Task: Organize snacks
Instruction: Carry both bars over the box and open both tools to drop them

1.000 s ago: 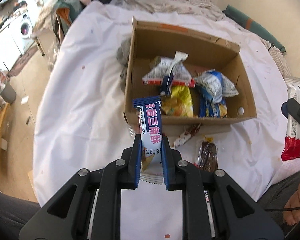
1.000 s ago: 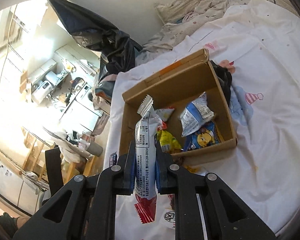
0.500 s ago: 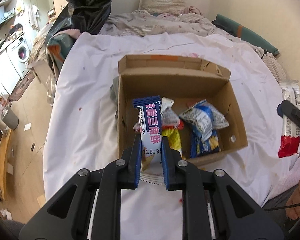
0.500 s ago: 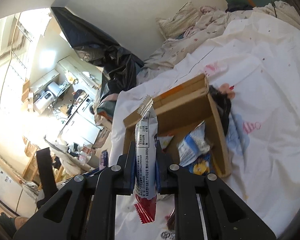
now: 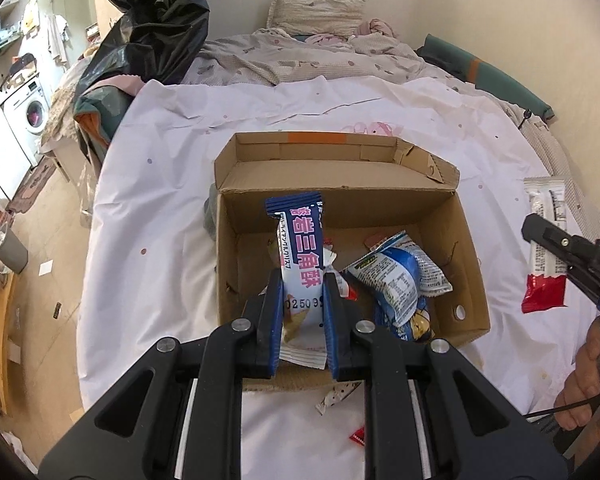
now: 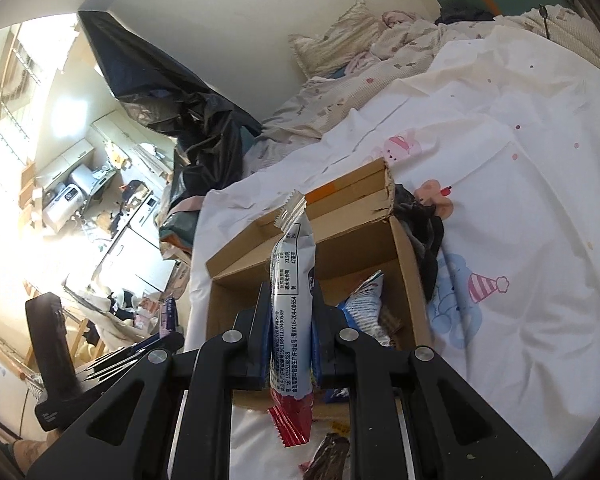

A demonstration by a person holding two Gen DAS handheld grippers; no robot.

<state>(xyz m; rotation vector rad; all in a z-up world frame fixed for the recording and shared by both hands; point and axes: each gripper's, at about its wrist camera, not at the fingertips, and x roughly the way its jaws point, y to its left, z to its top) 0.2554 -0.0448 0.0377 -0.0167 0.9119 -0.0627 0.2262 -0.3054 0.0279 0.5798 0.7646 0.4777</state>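
Between both grippers' closed jaws, upright snack packets (image 5: 300,252) over box (image 5: 474,280)

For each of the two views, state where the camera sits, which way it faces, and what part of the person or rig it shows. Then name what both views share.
Left wrist: on the left gripper, looking down into the cardboard box; shows its fingers clamping a blue snack packet, plus the person's right hand.
Right wrist: on the right gripper, looking across the box toward the kitchen, clamping a white and red snack bar.
Shared: box, white sheet, black bag.
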